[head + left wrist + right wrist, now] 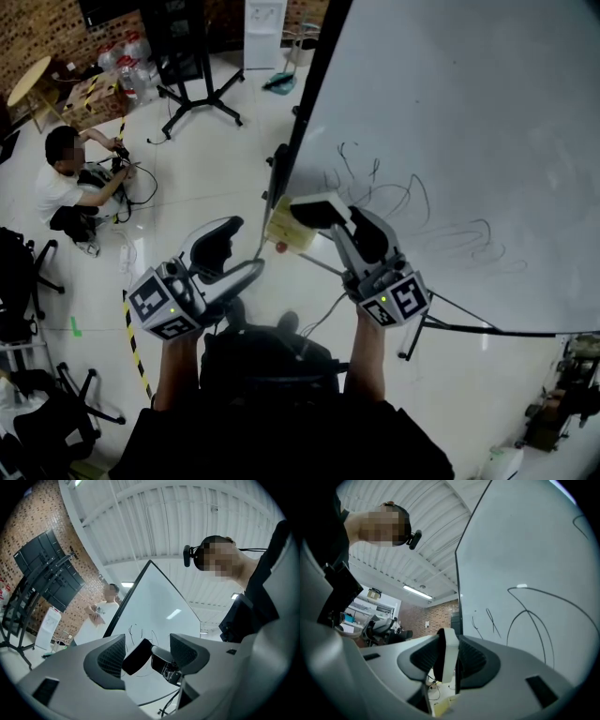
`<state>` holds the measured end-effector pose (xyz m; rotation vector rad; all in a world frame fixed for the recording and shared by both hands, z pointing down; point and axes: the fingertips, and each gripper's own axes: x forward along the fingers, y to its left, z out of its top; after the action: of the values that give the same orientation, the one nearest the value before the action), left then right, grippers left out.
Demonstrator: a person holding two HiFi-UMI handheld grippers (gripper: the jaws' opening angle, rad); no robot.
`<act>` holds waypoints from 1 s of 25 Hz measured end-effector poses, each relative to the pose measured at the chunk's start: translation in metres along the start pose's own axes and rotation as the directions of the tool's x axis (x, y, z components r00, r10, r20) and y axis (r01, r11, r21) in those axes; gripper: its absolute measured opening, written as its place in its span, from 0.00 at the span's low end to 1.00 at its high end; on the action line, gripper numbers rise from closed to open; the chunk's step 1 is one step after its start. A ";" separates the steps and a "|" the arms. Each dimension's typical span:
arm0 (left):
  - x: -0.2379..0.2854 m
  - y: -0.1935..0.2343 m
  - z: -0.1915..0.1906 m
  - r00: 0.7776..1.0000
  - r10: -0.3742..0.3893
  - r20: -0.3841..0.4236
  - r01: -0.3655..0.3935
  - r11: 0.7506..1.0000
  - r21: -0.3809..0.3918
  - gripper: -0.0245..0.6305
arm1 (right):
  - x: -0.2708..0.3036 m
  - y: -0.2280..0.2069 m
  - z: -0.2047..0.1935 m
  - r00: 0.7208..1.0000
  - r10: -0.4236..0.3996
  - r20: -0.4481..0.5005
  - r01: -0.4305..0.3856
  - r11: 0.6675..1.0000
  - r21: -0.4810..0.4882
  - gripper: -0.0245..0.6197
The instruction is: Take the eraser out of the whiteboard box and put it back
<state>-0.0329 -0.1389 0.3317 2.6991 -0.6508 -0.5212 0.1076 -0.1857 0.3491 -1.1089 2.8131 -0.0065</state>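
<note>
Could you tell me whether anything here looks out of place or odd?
Only the eraser: it is clamped in the right gripper, near the yellowish box at the edge of the whiteboard, not inside it. Nothing looks spilled or damaged.

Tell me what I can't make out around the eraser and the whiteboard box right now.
- Inside of the whiteboard box: the eraser partly covers it in the head view; the right gripper view shows only a sliver below the jaws.
- Eraser-to-box contact: they overlap in the head view; touching or apart, cannot tell.
</note>
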 end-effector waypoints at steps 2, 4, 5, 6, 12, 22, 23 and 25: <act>-0.001 0.002 -0.001 1.000 0.004 -0.006 -0.004 1.000 0.000 0.48 | 0.005 -0.002 -0.013 0.999 -0.002 -0.032 0.002 1.000 -0.003 0.27; -0.001 0.003 -0.002 1.000 0.008 -0.016 -0.008 1.000 -0.001 0.48 | 0.009 -0.004 -0.026 0.998 -0.006 -0.067 0.005 1.000 -0.010 0.27; -0.001 0.004 -0.002 1.000 0.011 -0.017 -0.011 1.000 -0.003 0.48 | 0.010 -0.005 -0.033 0.996 -0.008 -0.085 0.006 1.000 -0.014 0.27; -0.001 0.004 -0.002 1.000 0.014 -0.015 -0.014 1.000 -0.006 0.48 | 0.012 -0.006 -0.039 0.995 -0.009 -0.102 0.007 1.000 -0.019 0.27; -0.005 0.008 -0.001 1.000 0.026 -0.018 -0.026 1.000 -0.010 0.48 | 0.021 -0.005 -0.070 0.983 -0.006 -0.183 -0.001 0.999 -0.037 0.27; -0.008 0.015 -0.005 0.999 0.044 -0.027 -0.045 0.999 -0.018 0.48 | 0.029 -0.004 -0.107 0.967 0.001 -0.255 -0.014 0.999 -0.050 0.27; -0.008 0.016 -0.005 0.999 0.046 -0.028 -0.047 0.999 -0.018 0.48 | 0.030 -0.004 -0.111 0.964 0.002 -0.266 -0.017 0.998 -0.054 0.27; -0.009 0.017 -0.005 0.998 0.051 -0.028 -0.051 0.999 -0.019 0.48 | 0.031 -0.003 -0.118 0.958 0.003 -0.287 -0.021 0.998 -0.062 0.27</act>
<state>-0.0448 -0.1475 0.3453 2.6594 -0.7011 -0.4736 0.0740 -0.2137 0.4635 -1.1923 3.0954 -0.0832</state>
